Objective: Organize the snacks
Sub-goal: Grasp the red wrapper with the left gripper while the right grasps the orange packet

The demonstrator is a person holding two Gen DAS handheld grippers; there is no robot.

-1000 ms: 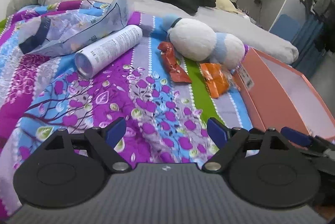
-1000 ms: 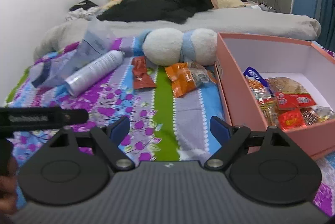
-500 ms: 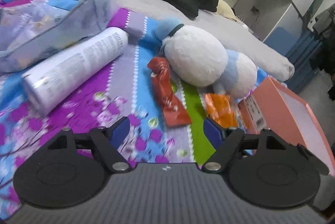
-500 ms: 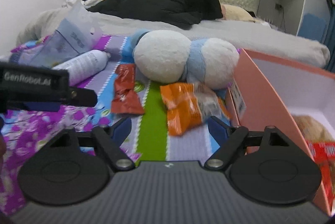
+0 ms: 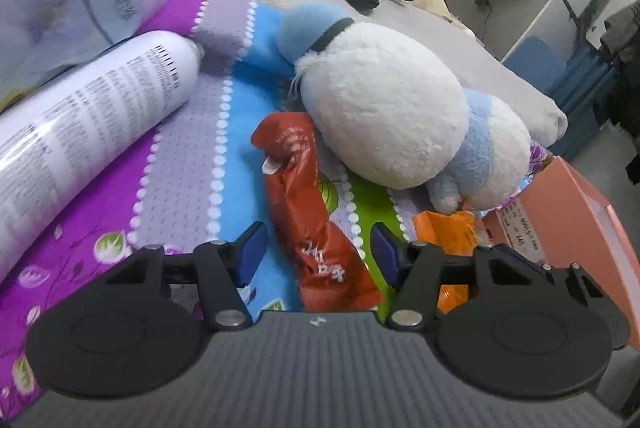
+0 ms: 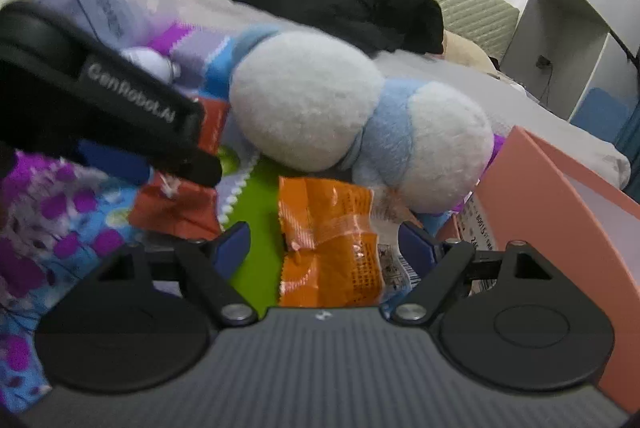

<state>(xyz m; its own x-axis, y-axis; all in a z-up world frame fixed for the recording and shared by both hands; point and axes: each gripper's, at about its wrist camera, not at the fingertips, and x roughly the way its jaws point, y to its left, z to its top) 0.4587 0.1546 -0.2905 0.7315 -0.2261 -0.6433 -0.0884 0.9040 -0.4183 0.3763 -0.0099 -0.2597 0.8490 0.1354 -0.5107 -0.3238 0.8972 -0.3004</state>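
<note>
- Left gripper (image 5: pixel 318 254): jaws spread wide, empty, straddling the near end of the red snack packet (image 5: pixel 310 212); its long axis runs away from the jaws toward the plush toy (image 5: pixel 384 108).
- Right gripper (image 6: pixel 324 242): jaws apart, empty, flanking the orange snack packet (image 6: pixel 330 242).
- Pink box (image 6: pixel 560 204) stands just right; plush touches both packets' far ends, spray can (image 5: pixel 88 132) lies clear left.

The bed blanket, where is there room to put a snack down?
Bare blanket lies between the white spray can and the red snack packet. It is crowded by the plush toy, where the orange snack packet is squeezed against the pink box.
</note>
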